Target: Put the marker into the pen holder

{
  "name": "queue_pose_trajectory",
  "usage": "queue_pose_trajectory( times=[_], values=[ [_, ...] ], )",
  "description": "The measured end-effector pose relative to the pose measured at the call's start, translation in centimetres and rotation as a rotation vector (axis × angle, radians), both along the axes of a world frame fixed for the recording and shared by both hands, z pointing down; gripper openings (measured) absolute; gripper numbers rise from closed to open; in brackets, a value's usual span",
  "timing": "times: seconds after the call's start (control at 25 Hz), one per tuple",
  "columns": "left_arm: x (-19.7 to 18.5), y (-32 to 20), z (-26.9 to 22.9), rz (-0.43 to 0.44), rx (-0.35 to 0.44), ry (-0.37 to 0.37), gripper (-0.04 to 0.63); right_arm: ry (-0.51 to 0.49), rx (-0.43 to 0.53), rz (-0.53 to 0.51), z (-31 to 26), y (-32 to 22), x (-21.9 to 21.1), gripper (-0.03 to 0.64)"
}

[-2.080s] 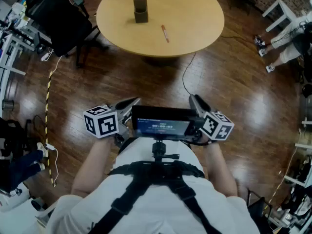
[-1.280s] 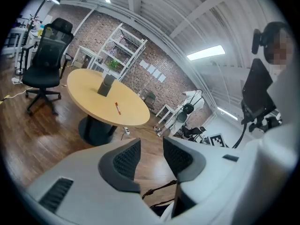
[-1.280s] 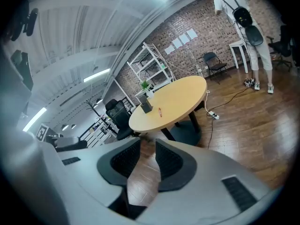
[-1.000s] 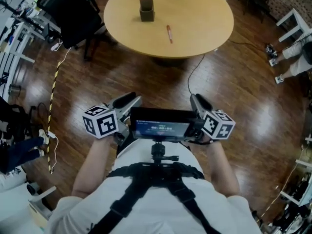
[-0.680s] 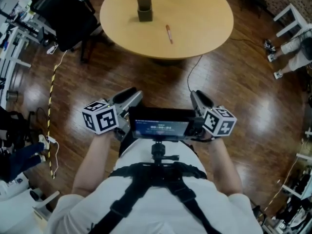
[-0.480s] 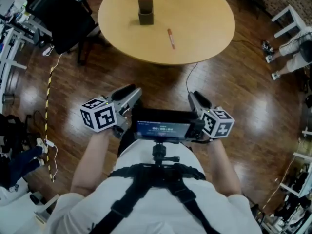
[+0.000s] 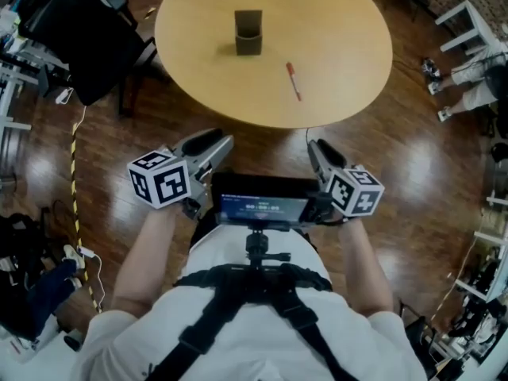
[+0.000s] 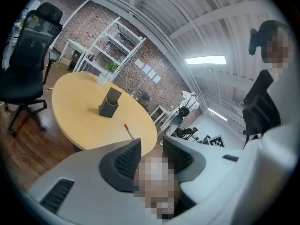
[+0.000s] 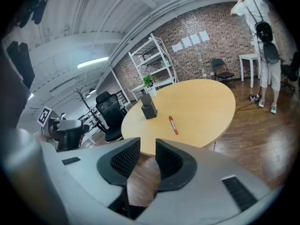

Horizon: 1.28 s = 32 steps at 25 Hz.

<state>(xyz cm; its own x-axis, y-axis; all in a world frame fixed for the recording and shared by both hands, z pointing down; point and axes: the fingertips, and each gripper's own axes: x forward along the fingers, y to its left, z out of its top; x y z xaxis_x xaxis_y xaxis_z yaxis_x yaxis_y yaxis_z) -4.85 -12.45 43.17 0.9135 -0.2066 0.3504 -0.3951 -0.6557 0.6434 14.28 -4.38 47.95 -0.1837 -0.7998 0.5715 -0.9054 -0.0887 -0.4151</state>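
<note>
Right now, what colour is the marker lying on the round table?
The marker is red. It shows best in the right gripper view.

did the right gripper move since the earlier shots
Yes: the right gripper has come closer to the table; its tongs now almost reach the near edge.
</note>
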Motion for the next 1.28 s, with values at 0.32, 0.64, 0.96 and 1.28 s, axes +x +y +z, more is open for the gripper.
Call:
queue_pose_trajectory(
  times=[0.32,0.64,0.96,1.28],
  values=[
    [-1.1,-5.1,0.1,0.052,-0.001,0.006,0.156,0.049,-0.016,0.049,-0.3,-5.2,-0.9,0.098],
    [-1.5,-7.7,0.3,0.048,-0.03,0.002,0.156,0.172,-0.138,-0.012,1.4,-9.6,0.9,0.126],
    [-1.3,-8.8,1.7,-0.02,-0.034,-0.011,0.156,0.303,-0.305,-0.168,6.8,-16.4,5.5,0.138],
    [0.4,-8.7,1.6,-0.082,-0.075,-0.067,0.156,0.247,-0.447,-0.303,11.3,-23.5,7.8,0.143]
  ],
)
